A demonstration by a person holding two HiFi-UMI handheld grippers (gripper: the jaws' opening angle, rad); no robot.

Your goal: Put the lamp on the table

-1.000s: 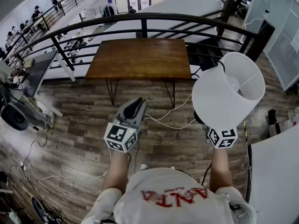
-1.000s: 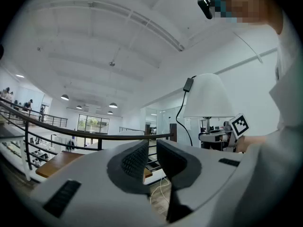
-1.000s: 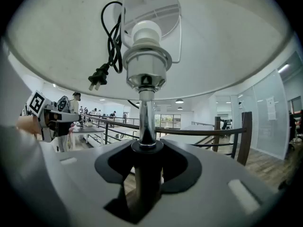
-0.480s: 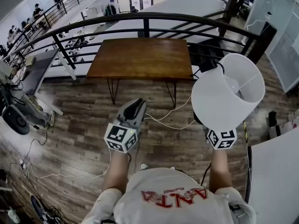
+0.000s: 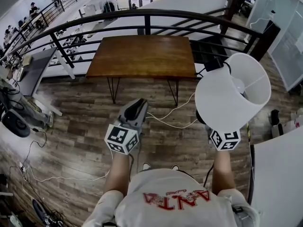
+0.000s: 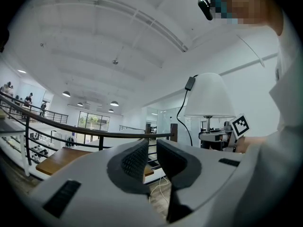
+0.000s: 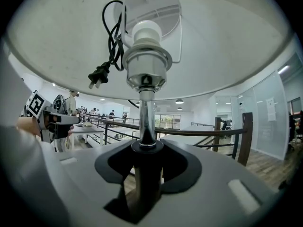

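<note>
A lamp with a white shade [image 5: 232, 91] is held upright over the wood floor, to the right of and nearer than the brown wooden table [image 5: 142, 56]. In the right gripper view my right gripper [image 7: 147, 148] is shut on the lamp's dark base, and the chrome stem [image 7: 141, 117] rises from between the jaws. The lamp's black plug [image 7: 98, 74] hangs coiled by the socket. In the head view the shade hides those jaws; only the marker cube [image 5: 225, 139] shows. My left gripper [image 5: 135, 110] hovers at centre, with a narrow gap between its jaws and nothing in it [image 6: 150, 150].
A black railing [image 5: 147, 18] runs behind the table. A white cable [image 5: 165, 119] trails across the floor below the table. A white desk [image 5: 279, 174] stands at the right, and equipment with cables [image 5: 19, 112] at the left.
</note>
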